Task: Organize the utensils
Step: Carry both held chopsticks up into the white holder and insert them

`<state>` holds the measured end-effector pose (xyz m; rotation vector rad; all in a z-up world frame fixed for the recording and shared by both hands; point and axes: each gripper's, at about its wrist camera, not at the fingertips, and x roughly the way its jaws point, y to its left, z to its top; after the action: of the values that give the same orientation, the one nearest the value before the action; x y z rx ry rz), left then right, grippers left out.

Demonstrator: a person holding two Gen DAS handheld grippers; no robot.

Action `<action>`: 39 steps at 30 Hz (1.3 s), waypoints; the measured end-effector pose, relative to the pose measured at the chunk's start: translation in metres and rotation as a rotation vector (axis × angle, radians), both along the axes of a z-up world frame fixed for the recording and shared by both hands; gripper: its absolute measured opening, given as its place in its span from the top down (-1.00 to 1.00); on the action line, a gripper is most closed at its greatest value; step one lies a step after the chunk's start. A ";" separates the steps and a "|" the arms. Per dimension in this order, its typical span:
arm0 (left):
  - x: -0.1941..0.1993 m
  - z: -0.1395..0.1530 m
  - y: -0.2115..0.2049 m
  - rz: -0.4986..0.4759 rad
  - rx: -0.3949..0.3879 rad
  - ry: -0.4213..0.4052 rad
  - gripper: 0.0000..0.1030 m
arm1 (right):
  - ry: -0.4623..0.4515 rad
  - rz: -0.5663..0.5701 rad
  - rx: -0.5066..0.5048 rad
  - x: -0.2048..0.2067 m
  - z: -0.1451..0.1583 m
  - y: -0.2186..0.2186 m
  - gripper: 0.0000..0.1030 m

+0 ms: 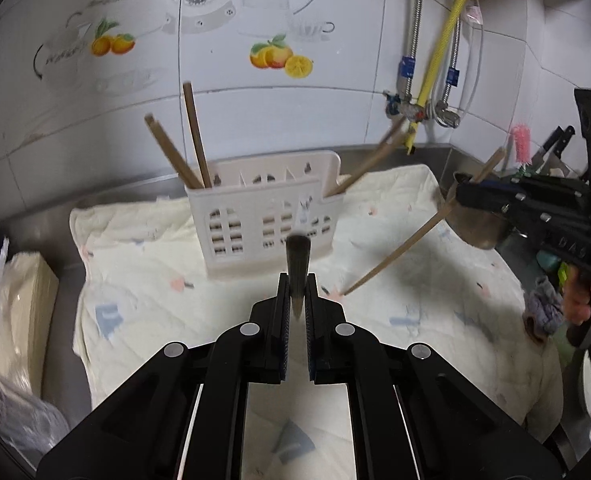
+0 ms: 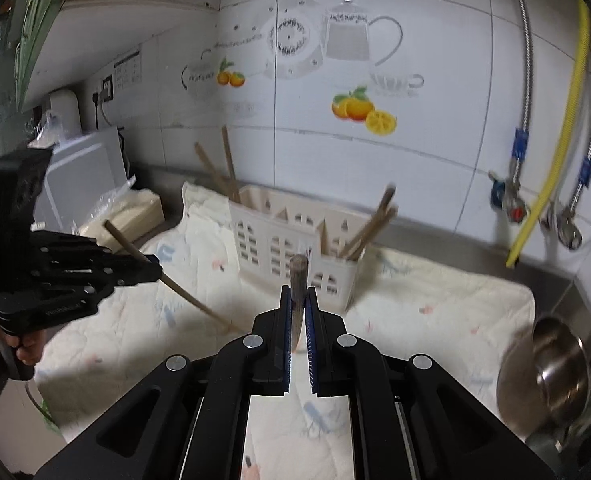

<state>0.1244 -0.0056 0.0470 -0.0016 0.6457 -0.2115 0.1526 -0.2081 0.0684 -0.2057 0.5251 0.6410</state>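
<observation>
I see a steel table [image 1: 61, 240] under a pale cloth [image 1: 435, 320], white tiled wall behind. Left tool [image 1: 297, 292] and right tool [image 2: 298, 300] each angle downward, clamped on one chopstick [image 1: 297, 268]. Holder [image 1: 263, 220] sits mid-frame: two chopsticks in its left end, two in its right.

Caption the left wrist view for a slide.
Left gripper and right gripper each hold a chopstick before the utensil caddy.
</observation>
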 end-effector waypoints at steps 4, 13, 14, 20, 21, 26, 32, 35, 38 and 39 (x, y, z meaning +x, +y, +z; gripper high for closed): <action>0.013 0.016 0.003 -0.013 0.007 -0.009 0.89 | -0.004 0.009 0.009 0.014 0.022 0.002 0.87; 0.029 0.087 0.010 -0.026 0.012 -0.114 0.89 | -0.057 0.013 0.015 0.035 0.070 0.005 0.87; 0.030 0.097 0.011 -0.021 0.016 -0.133 0.89 | -0.062 0.014 0.019 0.037 0.075 0.005 0.87; 0.050 0.136 0.021 0.023 0.035 -0.205 0.89 | -0.092 -0.005 0.039 0.048 0.095 0.004 0.87; 0.055 0.137 0.021 0.037 0.047 -0.208 0.89 | -0.093 -0.008 0.043 0.051 0.097 0.004 0.87; 0.088 0.122 0.031 0.066 0.030 -0.152 0.89 | -0.090 -0.029 0.043 0.067 0.097 0.008 0.87; 0.109 0.089 0.040 0.080 0.010 -0.074 0.89 | -0.052 -0.045 0.026 0.084 0.078 0.014 0.87; 0.114 0.079 0.041 0.081 0.011 -0.054 0.89 | -0.031 -0.046 0.025 0.091 0.070 0.017 0.87; 0.117 0.072 0.039 0.076 0.018 -0.039 0.88 | -0.007 -0.044 0.028 0.097 0.061 0.021 0.87; 0.118 0.070 0.038 0.074 0.020 -0.036 0.88 | -0.001 -0.042 0.029 0.099 0.059 0.023 0.87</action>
<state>0.2421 0.0325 0.1173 -0.0023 0.6112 -0.1329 0.2516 -0.1853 0.1273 -0.1671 0.5180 0.6078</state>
